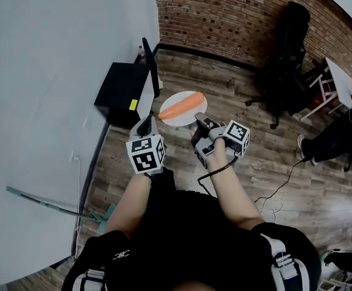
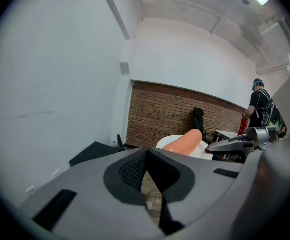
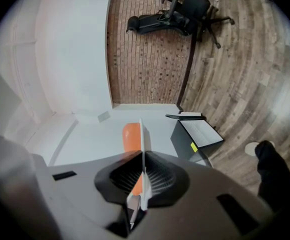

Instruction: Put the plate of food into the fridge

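A small black fridge (image 1: 122, 94) stands on the wood floor by the white wall at left, its door (image 1: 151, 65) swung open. The part of its pale interior seen from the right gripper view looks bare. The left gripper (image 1: 144, 125) hovers just beside the plate (image 1: 177, 116), jaws together on nothing. The plate, bearing one long orange piece of food (image 1: 182, 106), hangs in the air near the fridge, pinched at its near rim by the right gripper (image 1: 199, 123). Gripped at one edge only, the plate could tip on the way down and roll the food off. Its far rim could also strike the door.
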`<action>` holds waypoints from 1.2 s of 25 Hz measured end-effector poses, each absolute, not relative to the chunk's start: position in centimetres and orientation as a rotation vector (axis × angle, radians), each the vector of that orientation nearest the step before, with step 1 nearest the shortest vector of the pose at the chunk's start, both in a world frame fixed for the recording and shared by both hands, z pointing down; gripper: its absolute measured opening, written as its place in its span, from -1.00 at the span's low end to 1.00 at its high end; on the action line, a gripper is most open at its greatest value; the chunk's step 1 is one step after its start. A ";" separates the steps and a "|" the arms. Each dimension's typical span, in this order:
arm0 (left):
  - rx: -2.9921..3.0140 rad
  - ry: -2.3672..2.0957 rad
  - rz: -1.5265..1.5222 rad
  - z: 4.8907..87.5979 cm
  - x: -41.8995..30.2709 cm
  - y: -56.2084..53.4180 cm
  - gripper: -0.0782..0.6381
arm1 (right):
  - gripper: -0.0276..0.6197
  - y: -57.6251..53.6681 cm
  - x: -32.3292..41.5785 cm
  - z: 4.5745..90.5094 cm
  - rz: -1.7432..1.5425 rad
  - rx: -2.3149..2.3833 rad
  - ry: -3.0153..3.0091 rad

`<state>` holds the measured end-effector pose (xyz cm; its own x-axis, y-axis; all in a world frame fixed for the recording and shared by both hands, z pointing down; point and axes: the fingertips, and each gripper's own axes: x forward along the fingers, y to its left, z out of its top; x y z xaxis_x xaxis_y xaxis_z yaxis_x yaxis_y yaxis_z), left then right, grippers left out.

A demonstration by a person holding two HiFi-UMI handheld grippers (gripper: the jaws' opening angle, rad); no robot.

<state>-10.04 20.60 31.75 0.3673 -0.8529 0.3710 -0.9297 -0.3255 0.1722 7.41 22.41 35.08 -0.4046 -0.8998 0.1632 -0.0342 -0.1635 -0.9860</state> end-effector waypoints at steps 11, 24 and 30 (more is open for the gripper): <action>2.232 -1.584 0.268 31.4 -12.1 7.6 -0.79 | -0.82 10.0 7.2 34.5 -1.648 -1.160 1.419; 2.229 -1.534 0.270 32.8 -15.4 -5.8 -0.79 | -0.82 -3.7 4.3 35.2 -1.656 -1.216 1.387; 2.204 -1.540 0.268 33.4 -16.1 -6.5 -0.79 | -0.82 -4.5 4.5 36.0 -1.661 -1.233 1.380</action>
